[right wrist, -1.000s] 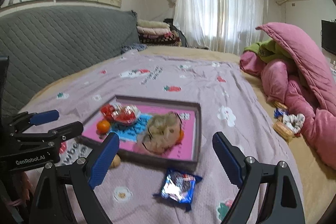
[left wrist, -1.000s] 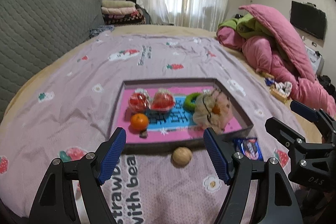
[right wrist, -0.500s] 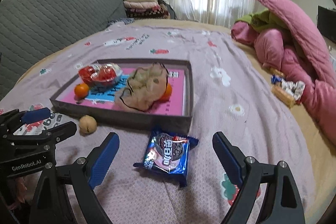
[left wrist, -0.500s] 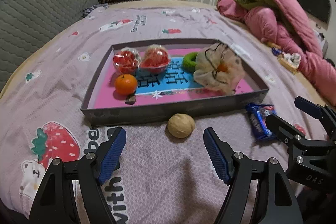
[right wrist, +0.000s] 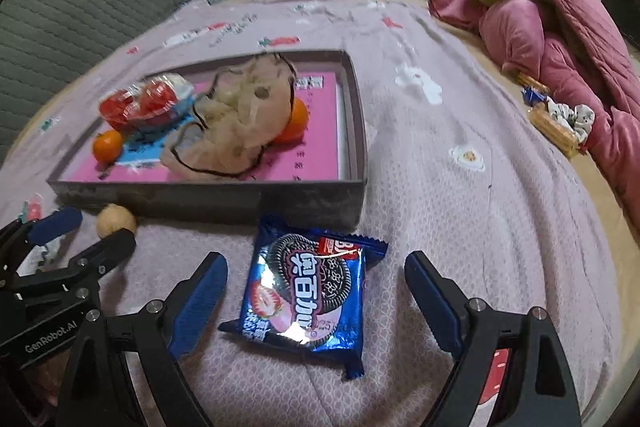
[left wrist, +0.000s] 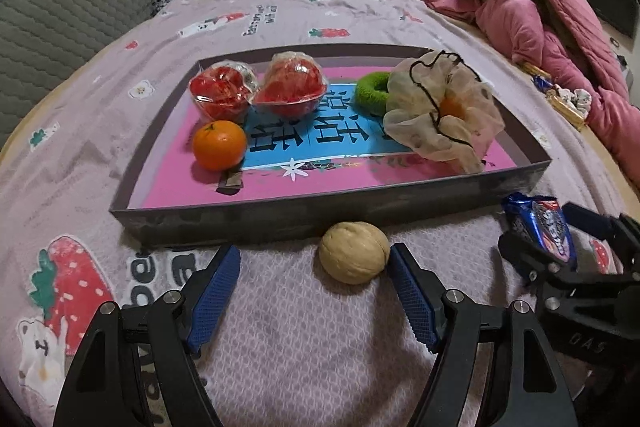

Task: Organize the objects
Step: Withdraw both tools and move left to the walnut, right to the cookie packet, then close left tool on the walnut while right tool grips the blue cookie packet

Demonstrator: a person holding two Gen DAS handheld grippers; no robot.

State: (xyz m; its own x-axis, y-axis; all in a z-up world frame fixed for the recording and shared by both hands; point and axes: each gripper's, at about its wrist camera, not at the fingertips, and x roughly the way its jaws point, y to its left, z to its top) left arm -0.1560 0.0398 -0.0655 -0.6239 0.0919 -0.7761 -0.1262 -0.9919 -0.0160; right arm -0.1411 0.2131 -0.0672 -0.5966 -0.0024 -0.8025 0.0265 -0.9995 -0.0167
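Both grippers spread wide, nothing pinched. Left gripper (left wrist: 314, 267) low over the bedspread (left wrist: 320, 339), walnut (left wrist: 354, 251) lying between the fingertips, closer to the right-side finger (left wrist: 410, 293), contact unclear; walnut just outside the tray's near wall (left wrist: 320, 205). Right gripper (right wrist: 316, 277) over the cookie pack (right wrist: 308, 289), pack flat on the bedspread between the fingers, clear of both pads, its far end just short of the tray's near right corner (right wrist: 356, 193). Inside the tray: two clear cups of red stuff (left wrist: 256, 91) at the far left, tangerine (left wrist: 219, 145) in front of them near the left wall, green ring (left wrist: 372, 93) toward the far right, mesh pouch (left wrist: 440, 115) at the right with something orange inside. Second tangerine (right wrist: 298, 121) tucked against the pouch in the right wrist view. Pink quilt (left wrist: 540, 15) heaped at the bed's right edge, small snacks (right wrist: 556, 119) beside it.
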